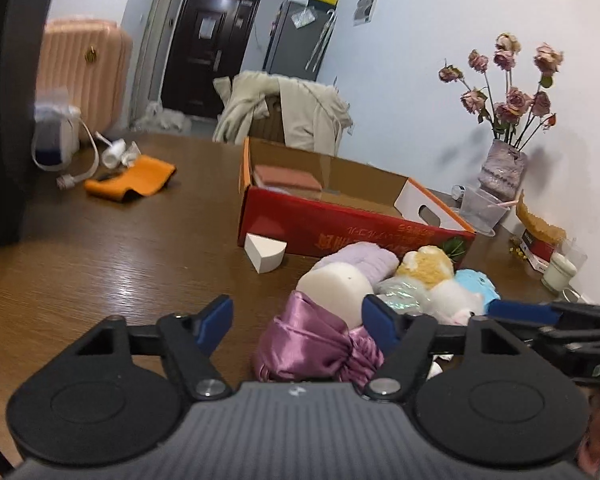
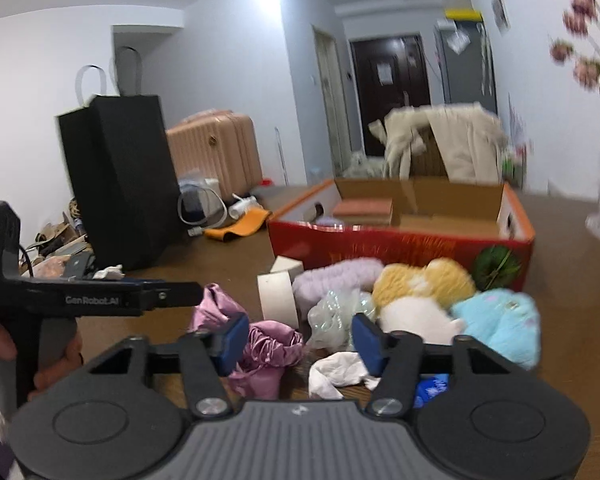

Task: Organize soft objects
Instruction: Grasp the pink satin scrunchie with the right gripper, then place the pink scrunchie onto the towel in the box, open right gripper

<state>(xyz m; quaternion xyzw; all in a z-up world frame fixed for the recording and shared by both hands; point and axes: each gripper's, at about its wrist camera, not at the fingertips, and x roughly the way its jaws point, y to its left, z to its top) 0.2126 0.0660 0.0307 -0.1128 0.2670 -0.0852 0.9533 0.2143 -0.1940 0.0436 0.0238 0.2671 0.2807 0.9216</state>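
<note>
A pile of soft things lies on the wooden table before an open red cardboard box (image 1: pixel 340 228). My left gripper (image 1: pixel 298 326) is open and empty, straddling a shiny purple satin cloth (image 1: pixel 312 344) and a white foam block (image 1: pixel 338 292). Behind are a lilac fluffy band (image 1: pixel 370 258), a yellow plush (image 1: pixel 428 266) and a light blue plush (image 1: pixel 476 284). My right gripper (image 2: pixel 296 340) is open and empty above the satin cloth (image 2: pixel 268 352), a crumpled white tissue (image 2: pixel 340 372) and a clear iridescent bag (image 2: pixel 336 316). The box (image 2: pixel 400 244) holds a pink sponge block (image 2: pixel 364 208).
A white wedge sponge (image 1: pixel 264 254) sits left of the box. An orange cloth (image 1: pixel 132 180), a white cable and a tube lie at the far left. A vase of dried roses (image 1: pixel 500 168), a glass bowl and a candle jar stand at the right wall. A black paper bag (image 2: pixel 120 184) stands left.
</note>
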